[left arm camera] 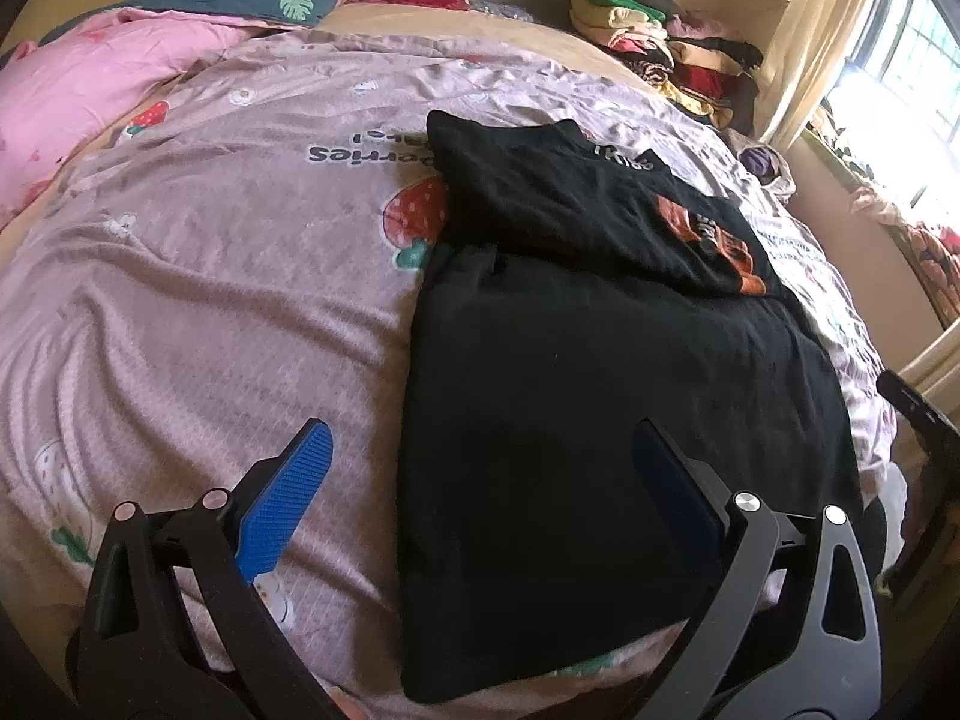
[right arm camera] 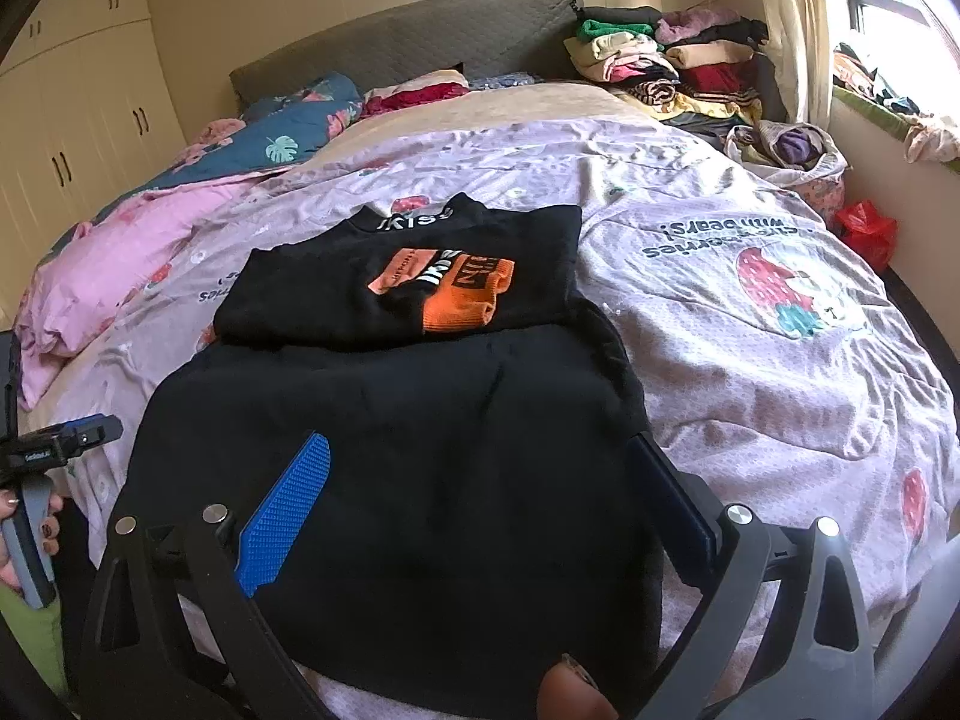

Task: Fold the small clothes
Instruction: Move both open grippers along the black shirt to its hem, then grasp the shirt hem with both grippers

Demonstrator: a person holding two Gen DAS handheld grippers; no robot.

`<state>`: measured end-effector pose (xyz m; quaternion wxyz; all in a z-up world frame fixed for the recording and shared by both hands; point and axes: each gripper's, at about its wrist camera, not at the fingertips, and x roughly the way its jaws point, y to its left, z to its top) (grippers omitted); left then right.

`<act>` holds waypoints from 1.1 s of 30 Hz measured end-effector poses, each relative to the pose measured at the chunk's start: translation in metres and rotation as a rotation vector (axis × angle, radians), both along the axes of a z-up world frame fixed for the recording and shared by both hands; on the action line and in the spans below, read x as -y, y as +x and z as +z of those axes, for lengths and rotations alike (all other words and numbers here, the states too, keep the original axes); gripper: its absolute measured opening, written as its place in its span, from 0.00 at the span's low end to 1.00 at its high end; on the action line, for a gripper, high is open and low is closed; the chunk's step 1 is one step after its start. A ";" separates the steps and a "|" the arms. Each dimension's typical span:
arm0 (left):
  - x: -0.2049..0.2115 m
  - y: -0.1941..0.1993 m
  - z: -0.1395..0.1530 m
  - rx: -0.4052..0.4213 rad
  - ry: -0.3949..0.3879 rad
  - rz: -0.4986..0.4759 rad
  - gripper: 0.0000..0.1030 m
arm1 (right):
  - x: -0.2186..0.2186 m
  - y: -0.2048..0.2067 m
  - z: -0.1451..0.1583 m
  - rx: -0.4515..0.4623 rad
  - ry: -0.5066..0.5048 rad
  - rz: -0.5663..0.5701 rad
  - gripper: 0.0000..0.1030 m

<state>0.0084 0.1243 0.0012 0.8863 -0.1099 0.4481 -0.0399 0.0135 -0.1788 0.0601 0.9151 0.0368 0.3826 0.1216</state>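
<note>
A black sweatshirt [right arm camera: 390, 450] lies on the bed's pink strawberry-print duvet [right arm camera: 750, 276], filling the lower centre of the right wrist frame and the lower right of the left wrist frame. Its upper part appears already folded: the sleeves and sides look turned inward into a narrower block at the far end, with the orange print [right arm camera: 456, 288] and white lettering on top. The lower body panel is spread flat toward the bottom of both frames.

Both tongs are spread wide and grip nothing. The left tongs [left arm camera: 480, 480] hover over the garment's left edge at lower centre of their frame, one blue pad over duvet, the other over black cloth. The right tongs [right arm camera: 480, 492] hover over the lower body panel at lower centre of theirs.

The step in hand seems to be the lengthwise fold. The next move likely calls for each pair of tongs to drop to a hem corner at the near edge, pinch the layers together, and carry the hem up toward the collar evenly, so the thick fabric does not skew.

A pile of folded clothes [right arm camera: 660, 60] sits at upper right.
</note>
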 end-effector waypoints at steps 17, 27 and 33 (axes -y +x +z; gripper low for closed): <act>-0.003 -0.024 -0.024 -0.064 -0.078 -0.038 0.49 | 0.020 -0.014 -0.009 -0.022 0.000 -0.008 0.95; -0.004 -0.031 -0.036 -0.105 -0.095 -0.036 0.49 | 0.035 -0.026 -0.027 -0.077 -0.028 -0.007 0.95; -0.002 -0.034 -0.043 -0.134 -0.099 -0.042 0.49 | 0.045 -0.037 -0.036 -0.109 -0.017 0.018 0.95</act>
